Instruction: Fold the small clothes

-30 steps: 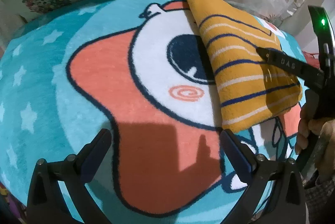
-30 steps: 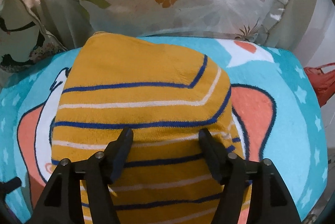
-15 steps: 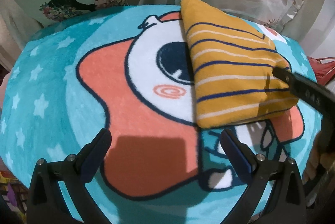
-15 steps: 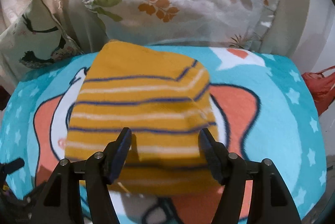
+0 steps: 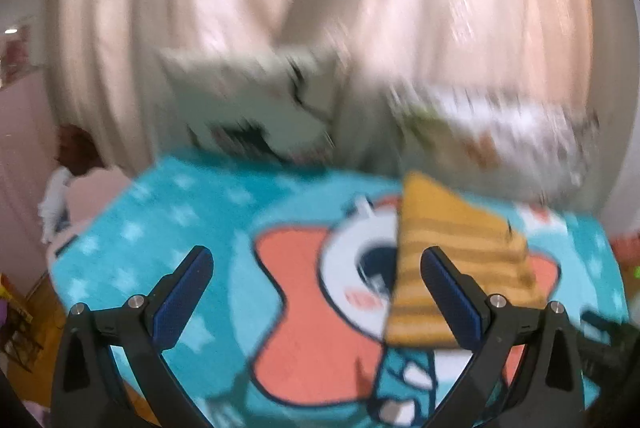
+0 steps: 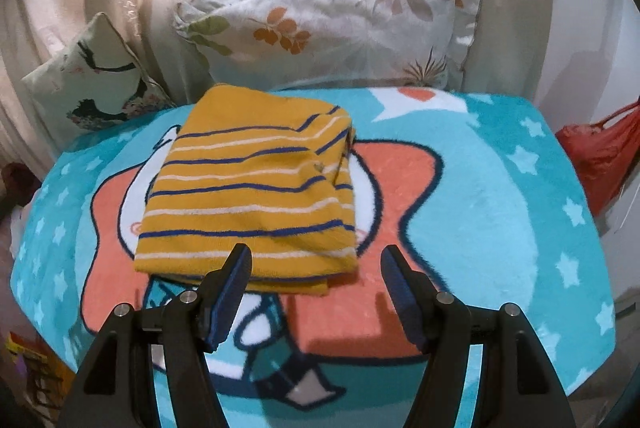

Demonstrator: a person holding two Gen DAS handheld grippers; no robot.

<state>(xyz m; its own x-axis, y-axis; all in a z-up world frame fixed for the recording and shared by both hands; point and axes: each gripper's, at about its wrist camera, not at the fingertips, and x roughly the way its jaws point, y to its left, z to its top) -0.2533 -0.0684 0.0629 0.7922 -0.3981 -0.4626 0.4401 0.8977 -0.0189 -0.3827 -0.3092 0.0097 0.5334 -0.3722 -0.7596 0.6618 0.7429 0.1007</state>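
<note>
A: Starting with the left wrist view, what is showing?

B: It is badly smeared by motion blur, but the left claw (image 5: 316, 292) is standing wide open with nothing between its blue-padded fingers. The yellow striped garment (image 5: 452, 268) is lying on the blue cartoon blanket (image 5: 168, 228), off to the right of the claw and beyond it, its near edge partly hidden behind the right-hand finger. It is reading as a compact folded block.

A: Is the claw touching the cloth?

B: It is not looking that way; it appears to be hanging above the blanket, though the blur is making the gap hard to judge.

A: And the right wrist view?

B: That one is sharp. The right claw (image 6: 316, 292) is also spread wide and gripping nothing. The garment (image 6: 252, 187) is lying just ahead of its left finger, folded into a thick rectangle with stacked layers showing along the near and right edges. It is sitting on the blanket in front of the leaf-print pillow (image 6: 332, 23) and the smaller cushion (image 6: 96, 79).

A: So how far along is the folding?

B: I am judging this piece as essentially finished: the edges are lining up fairly neatly and neither claw is holding it. A little squaring of the near corner may be remaining. No other clothes are showing in either view.
</note>
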